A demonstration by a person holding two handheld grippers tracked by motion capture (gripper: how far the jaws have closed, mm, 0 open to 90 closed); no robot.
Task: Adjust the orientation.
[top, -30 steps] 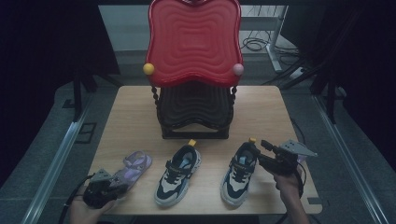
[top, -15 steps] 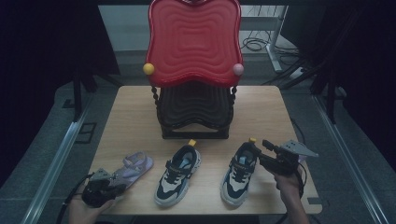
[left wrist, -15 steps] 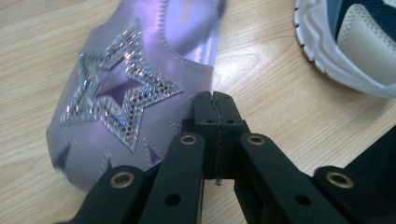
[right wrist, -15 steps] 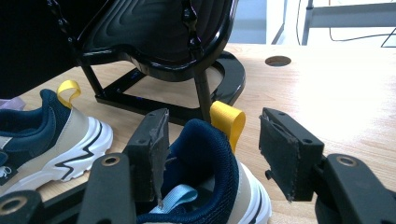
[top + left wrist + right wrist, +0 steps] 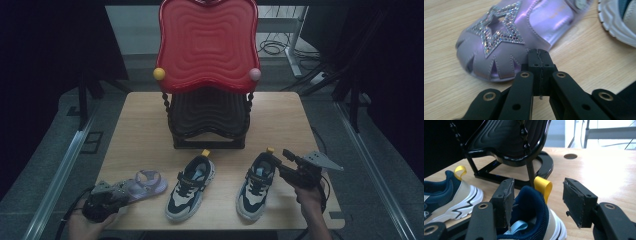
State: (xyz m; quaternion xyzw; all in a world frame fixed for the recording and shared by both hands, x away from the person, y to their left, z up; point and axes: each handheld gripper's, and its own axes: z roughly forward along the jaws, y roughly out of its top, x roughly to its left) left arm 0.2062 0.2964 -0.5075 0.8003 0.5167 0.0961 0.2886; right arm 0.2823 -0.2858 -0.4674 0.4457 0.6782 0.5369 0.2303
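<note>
Padded heel collar of the navy-and-cream mesh sneaker (image 5: 534, 215) near the tabletop's front right corner looks soft yet light, so the gaping right gripper (image 5: 539, 202) should pinch there, while the left gripper (image 5: 539, 65), jaws pressed together empty, rests beside the lilac star-studded sandal (image 5: 506, 37).

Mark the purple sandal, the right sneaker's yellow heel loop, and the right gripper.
purple sandal (image 5: 499, 37), left gripper view, on the glitter star.
yellow heel loop (image 5: 544, 186), right gripper view, on the ribbon's face.
right gripper (image 5: 537, 203), right gripper view, midway between the jaws.

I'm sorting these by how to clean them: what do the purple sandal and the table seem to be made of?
Sandal: looks like glossy synthetic leather with a pearly sheen and visible stitching; its star glitters with what seem rhinestones. Table: pale wood or wood-look laminate, matte, with fine straight grain lines.
</note>
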